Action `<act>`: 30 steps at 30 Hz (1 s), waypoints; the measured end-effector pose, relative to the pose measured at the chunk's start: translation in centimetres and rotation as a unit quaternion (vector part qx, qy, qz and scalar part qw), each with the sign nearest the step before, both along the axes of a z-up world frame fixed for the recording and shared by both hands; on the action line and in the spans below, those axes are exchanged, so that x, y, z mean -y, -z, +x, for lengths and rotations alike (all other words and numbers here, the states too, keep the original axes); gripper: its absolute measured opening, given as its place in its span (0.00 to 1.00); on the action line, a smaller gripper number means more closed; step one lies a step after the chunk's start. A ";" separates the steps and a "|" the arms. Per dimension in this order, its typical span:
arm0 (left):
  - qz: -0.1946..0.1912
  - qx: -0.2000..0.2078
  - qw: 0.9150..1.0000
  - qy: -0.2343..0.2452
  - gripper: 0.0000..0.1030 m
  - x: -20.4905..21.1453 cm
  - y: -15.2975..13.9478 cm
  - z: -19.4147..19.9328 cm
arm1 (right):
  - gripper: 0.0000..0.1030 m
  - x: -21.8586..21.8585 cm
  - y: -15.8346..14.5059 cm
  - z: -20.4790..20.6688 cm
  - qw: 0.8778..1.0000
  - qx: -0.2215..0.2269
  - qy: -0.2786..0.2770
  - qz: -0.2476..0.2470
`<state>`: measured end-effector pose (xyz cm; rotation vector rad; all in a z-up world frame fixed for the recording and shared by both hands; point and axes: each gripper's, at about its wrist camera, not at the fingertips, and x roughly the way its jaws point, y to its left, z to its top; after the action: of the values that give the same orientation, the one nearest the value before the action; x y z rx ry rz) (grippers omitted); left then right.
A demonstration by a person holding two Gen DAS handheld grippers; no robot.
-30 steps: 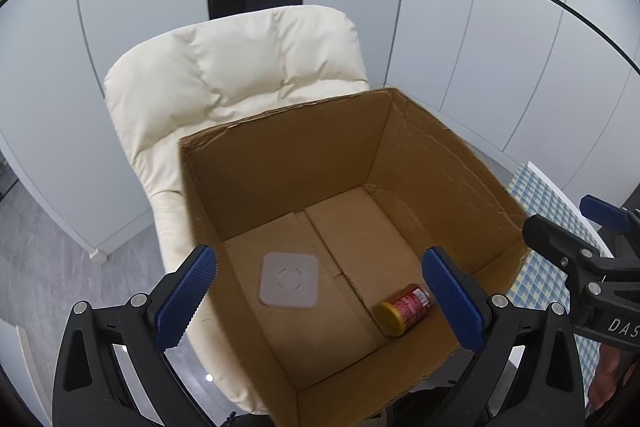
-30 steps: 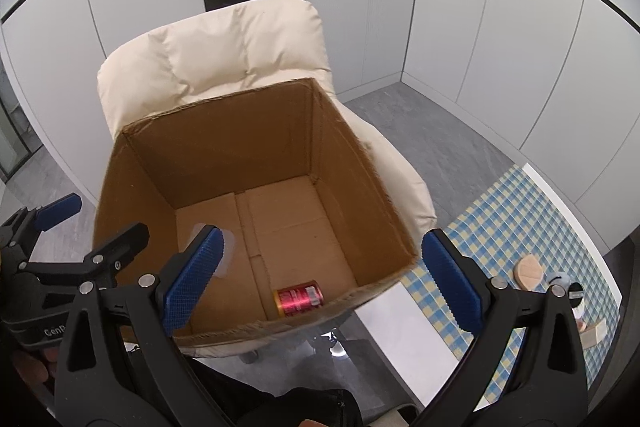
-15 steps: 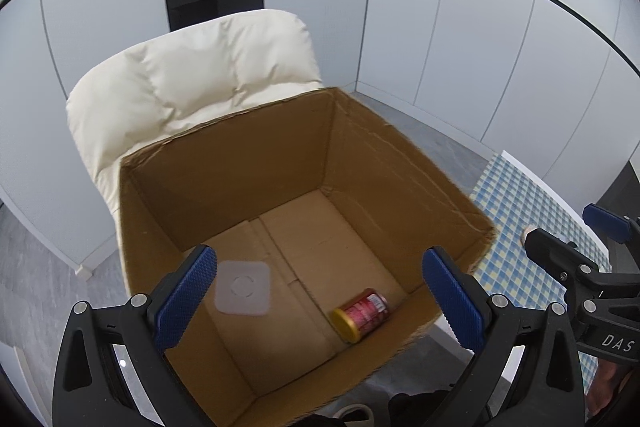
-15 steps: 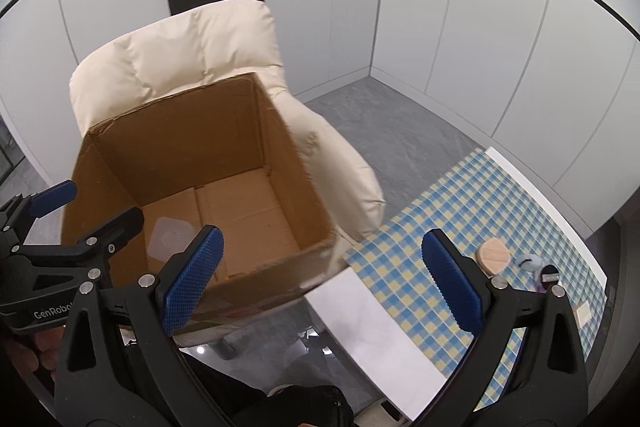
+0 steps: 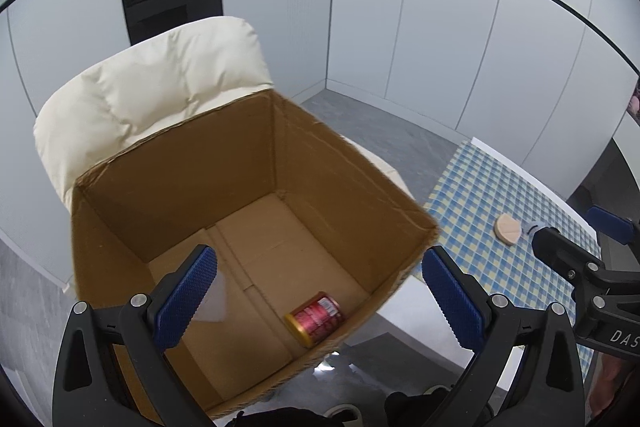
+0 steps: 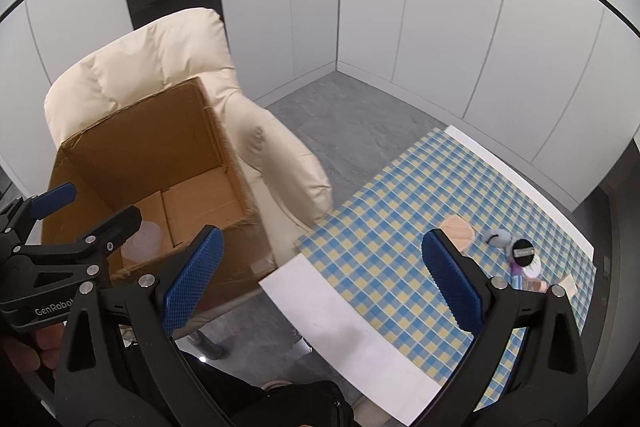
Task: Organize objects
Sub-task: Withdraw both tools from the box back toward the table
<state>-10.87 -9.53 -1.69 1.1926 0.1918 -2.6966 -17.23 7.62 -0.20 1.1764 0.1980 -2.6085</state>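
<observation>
Covering the white table (image 6: 352, 327), blue-yellow checked cloth (image 6: 400, 227).

Both views are swung rightward: the cardboard box (image 6: 148, 179) is shifted left, and the checked tablecloth (image 6: 420, 227) with its small items is brought into fuller view.
</observation>
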 end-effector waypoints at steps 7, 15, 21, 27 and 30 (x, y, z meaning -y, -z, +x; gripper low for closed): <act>-0.003 -0.002 1.000 0.019 0.99 -2.2 -0.1 -0.8 | 0.98 -2.7 0.0 0.1 1.000 0.002 0.022 -0.003; -0.001 0.002 1.000 0.031 0.99 -3.6 0.2 -1.5 | 0.98 -5.0 -0.2 0.1 0.999 0.000 0.041 -0.008; 0.000 0.005 0.999 0.042 0.99 -4.5 0.5 -1.9 | 0.98 -5.9 -0.2 0.2 0.999 0.001 0.048 -0.011; -0.001 0.008 0.999 0.053 0.99 -5.5 0.8 -2.3 | 0.98 -6.9 -0.2 0.4 0.998 -0.001 0.056 -0.009; 0.000 0.008 0.998 0.059 0.99 -6.1 0.8 -2.4 | 0.98 -7.4 -0.2 0.5 0.998 -0.003 0.062 -0.005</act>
<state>-13.29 -3.40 -2.48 1.2626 0.1230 -2.7860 -16.71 15.03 0.01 1.2146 0.1176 -2.7159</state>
